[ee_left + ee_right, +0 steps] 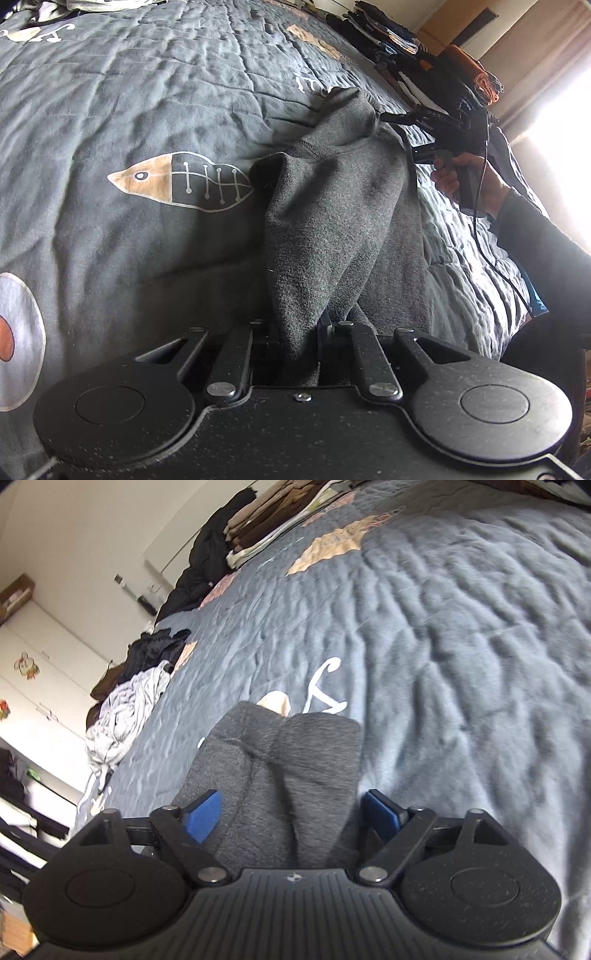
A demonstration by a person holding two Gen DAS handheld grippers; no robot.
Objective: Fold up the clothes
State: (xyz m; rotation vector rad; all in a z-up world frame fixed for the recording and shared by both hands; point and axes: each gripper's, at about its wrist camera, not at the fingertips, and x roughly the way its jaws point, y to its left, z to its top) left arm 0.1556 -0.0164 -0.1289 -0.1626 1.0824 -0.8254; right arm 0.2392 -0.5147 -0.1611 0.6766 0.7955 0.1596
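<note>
A dark grey fleece garment (332,206) hangs bunched above the bed between both grippers. My left gripper (303,332) is shut on its near end; the cloth hides the fingertips. In the left wrist view the right gripper (399,136) sits at the garment's far end, held by a hand (461,177) in a dark sleeve. In the right wrist view the garment (288,760) lies between the spread blue pads (203,812) of my right gripper (291,808). Its jaws stand wide and do not visibly squeeze the cloth.
A grey quilted bedspread (147,92) with a fish print (177,181) lies under everything. Folded clothes (388,29) are stacked at the far edge. A crumpled light grey garment (122,709), dark clothes (159,646) and a folded stack (258,524) line the other side.
</note>
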